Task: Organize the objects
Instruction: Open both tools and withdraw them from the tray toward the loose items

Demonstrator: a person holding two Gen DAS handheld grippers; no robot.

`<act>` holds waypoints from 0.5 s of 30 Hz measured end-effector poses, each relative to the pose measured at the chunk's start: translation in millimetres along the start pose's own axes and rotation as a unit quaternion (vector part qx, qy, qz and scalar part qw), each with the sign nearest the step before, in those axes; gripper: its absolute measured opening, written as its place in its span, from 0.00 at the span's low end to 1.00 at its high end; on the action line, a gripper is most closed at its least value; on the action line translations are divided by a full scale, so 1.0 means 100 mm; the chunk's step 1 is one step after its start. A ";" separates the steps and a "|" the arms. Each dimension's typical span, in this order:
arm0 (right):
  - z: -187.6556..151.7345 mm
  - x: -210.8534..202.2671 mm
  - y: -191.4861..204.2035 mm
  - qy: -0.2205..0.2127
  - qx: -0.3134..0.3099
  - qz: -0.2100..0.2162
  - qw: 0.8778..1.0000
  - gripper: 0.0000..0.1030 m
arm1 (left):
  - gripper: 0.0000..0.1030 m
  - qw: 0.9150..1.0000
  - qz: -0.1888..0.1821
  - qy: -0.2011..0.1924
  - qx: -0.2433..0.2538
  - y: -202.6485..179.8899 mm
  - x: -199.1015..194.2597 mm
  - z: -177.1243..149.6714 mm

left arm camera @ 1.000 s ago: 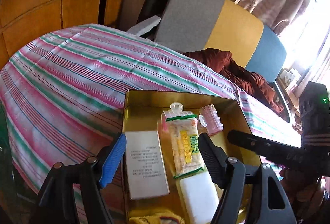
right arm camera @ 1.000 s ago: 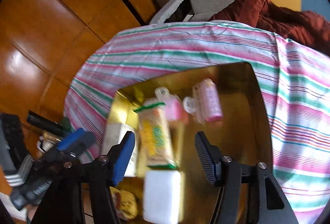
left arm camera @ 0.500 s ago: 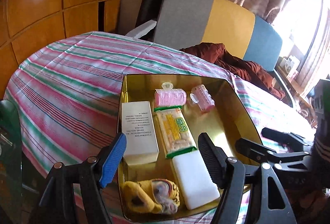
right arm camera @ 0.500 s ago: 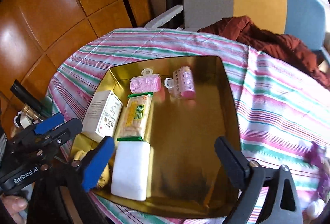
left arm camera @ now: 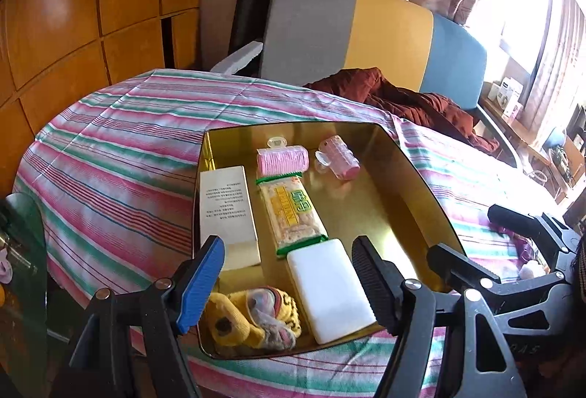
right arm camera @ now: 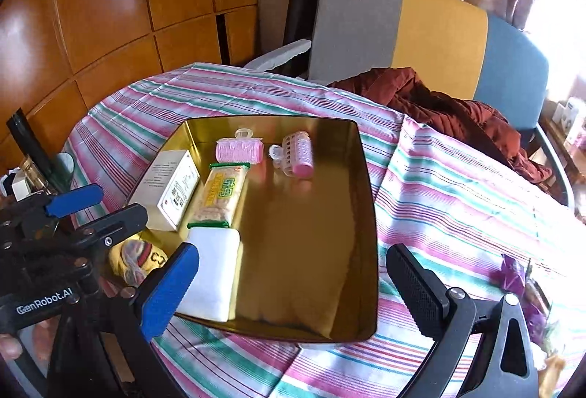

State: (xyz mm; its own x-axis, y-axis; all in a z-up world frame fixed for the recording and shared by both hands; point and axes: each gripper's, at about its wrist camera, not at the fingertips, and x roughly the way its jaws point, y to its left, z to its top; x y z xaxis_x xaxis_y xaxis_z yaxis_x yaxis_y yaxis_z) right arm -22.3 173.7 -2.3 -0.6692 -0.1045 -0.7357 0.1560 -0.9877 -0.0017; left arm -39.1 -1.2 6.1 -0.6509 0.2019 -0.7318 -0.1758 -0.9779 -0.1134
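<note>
Both grippers hang empty above the near edge of the table. The left gripper has its jaws moderately apart, and the right gripper is spread wide. Just ahead of the left fingers, inside the shallow gold metal tray, lies the white rectangular block, its long axis running roughly away from the fingers, in line with the yellow-and-green wrapped snack bar beyond it. The crumpled yellow patterned cloth sits at the tray's near left corner, closest to the left blue pad. The white printed carton lies further in, and two pink hair rollers at the far end. The tray's right half is bare. Loose purple items on the striped cloth lie right of the right gripper, so that hand seems nearer for whatever comes next.
</note>
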 end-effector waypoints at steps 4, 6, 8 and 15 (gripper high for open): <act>-0.06 -0.03 -0.07 -0.001 0.012 -0.009 1.000 1.00 | 0.71 1.000 0.001 -0.004 0.012 -0.06 -0.04 -0.04; -0.09 -0.05 -0.12 -0.001 0.017 -0.016 1.000 1.00 | 0.71 1.000 0.001 -0.006 0.018 -0.10 -0.06 -0.05; -0.12 -0.07 -0.17 -0.002 0.022 -0.022 1.000 1.00 | 0.71 1.000 0.001 -0.007 0.024 -0.13 -0.07 -0.06; -0.24 -0.13 -0.39 0.001 0.043 -0.041 0.998 1.00 | 0.71 0.999 -0.011 -0.001 0.042 -0.26 -0.06 -0.10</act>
State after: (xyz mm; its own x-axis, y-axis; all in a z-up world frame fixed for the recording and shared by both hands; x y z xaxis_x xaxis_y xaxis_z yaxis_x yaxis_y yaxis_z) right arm -2.1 216.7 -8.5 -0.6762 -0.0237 -0.7363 0.0389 -0.9992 -0.0035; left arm -23.5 22.7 6.7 -0.6470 0.2240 -0.7288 -0.2523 -0.9649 -0.0726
